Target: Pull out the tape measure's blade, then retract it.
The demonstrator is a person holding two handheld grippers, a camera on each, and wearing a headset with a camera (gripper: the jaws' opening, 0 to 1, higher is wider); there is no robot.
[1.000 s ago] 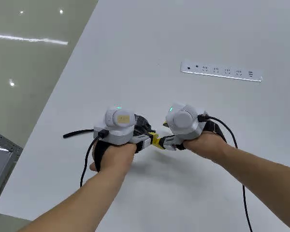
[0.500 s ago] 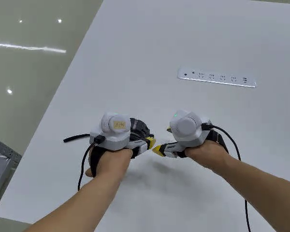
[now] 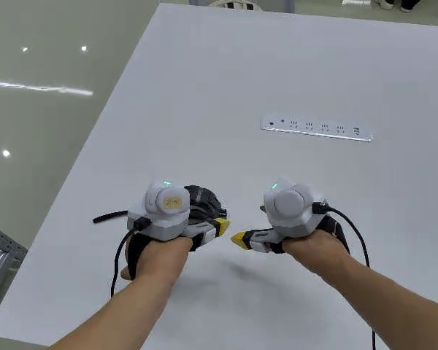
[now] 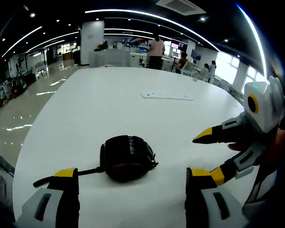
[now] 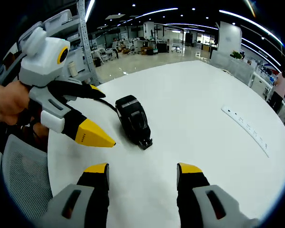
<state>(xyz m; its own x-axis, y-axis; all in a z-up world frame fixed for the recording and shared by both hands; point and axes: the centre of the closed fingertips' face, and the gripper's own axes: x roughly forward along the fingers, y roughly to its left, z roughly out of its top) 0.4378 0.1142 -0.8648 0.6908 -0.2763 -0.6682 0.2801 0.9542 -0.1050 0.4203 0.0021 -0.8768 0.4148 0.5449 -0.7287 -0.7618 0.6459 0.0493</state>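
Observation:
The black tape measure (image 4: 127,158) lies on the white table (image 3: 226,80), its blade in and its black strap trailing off to one side. My left gripper (image 4: 133,175) is open, its yellow-tipped jaws standing wide on either side of the case just short of it. My right gripper (image 5: 143,169) is open too and points at the case's (image 5: 134,116) blade end from a short way off. In the head view the tape measure (image 3: 202,199) sits just beyond the left gripper (image 3: 217,226), and the right gripper (image 3: 242,239) faces it with a small gap between the tips.
A white power strip (image 3: 317,128) lies farther back on the table to the right. The table's left edge (image 3: 95,138) drops to a glossy floor. Black cables run back from both grippers along the arms.
The two grippers' tips, close together a second ago, have drawn apart. Both hands have come a little nearer the table's front edge.

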